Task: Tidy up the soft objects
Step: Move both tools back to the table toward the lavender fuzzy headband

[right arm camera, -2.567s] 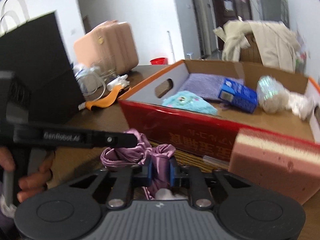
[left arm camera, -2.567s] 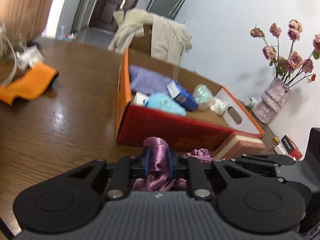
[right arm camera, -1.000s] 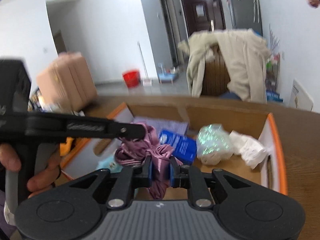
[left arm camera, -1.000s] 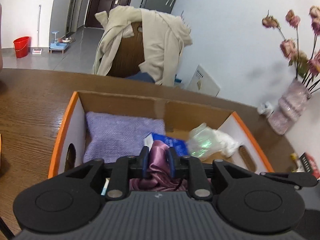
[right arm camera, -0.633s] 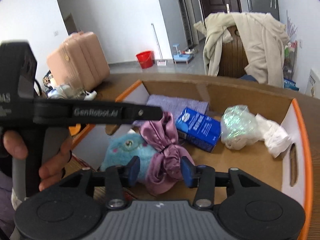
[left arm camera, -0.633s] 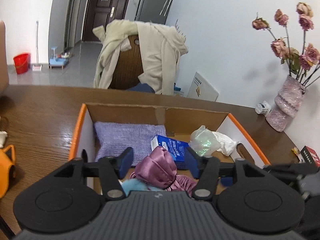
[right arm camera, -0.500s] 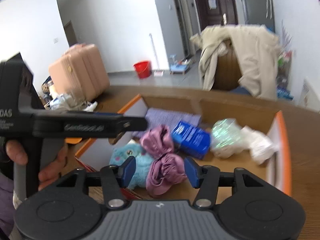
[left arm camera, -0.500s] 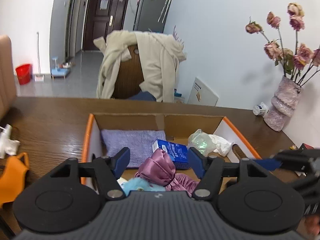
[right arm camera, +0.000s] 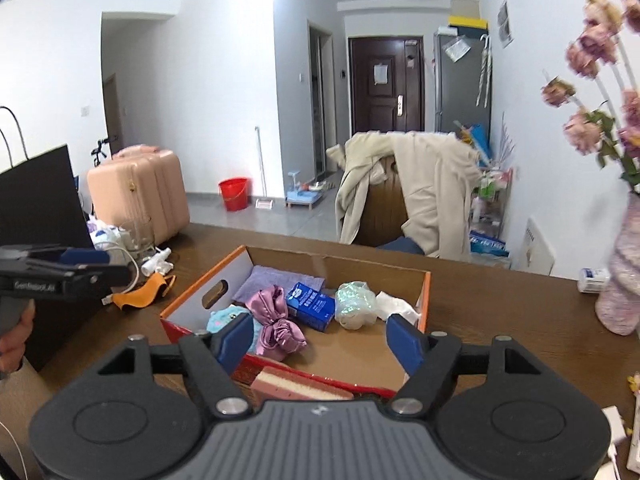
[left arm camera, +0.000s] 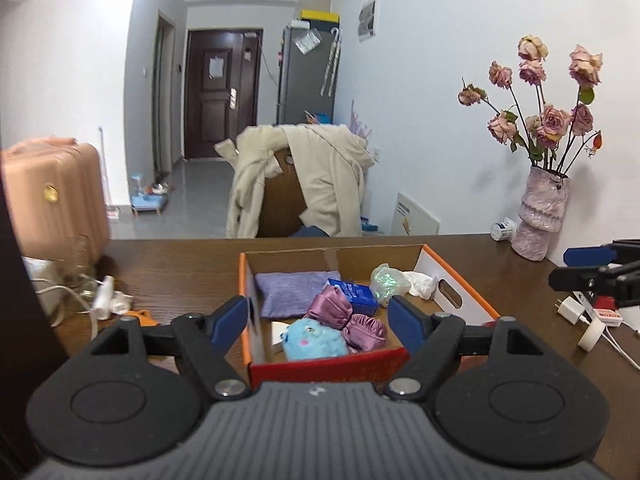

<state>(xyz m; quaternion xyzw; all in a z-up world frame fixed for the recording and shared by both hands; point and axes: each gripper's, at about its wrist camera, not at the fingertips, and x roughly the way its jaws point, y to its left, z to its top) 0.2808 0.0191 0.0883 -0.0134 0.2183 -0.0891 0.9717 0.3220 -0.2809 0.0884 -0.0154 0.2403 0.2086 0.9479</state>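
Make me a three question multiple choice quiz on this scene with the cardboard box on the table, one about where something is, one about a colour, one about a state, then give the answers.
1. Where does the purple satin cloth lie?
A. In the cardboard box
B. On the suitcase
C. Between the right tongs

2. What colour is the plush toy in the box?
A. Yellow
B. Light blue
C. Black

3. How do the left tongs stand?
A. Shut on the cloth
B. Shut on the toy
C. Open, holding nothing

Answers:
1. A, the cloth rests on the box floor beside the blue packet, clear of both tongs.
2. B, its fuzzy body is light blue with small pink marks.
3. C, the jaws have just been opening and stand wide apart with nothing between them; the right tongs are the same.
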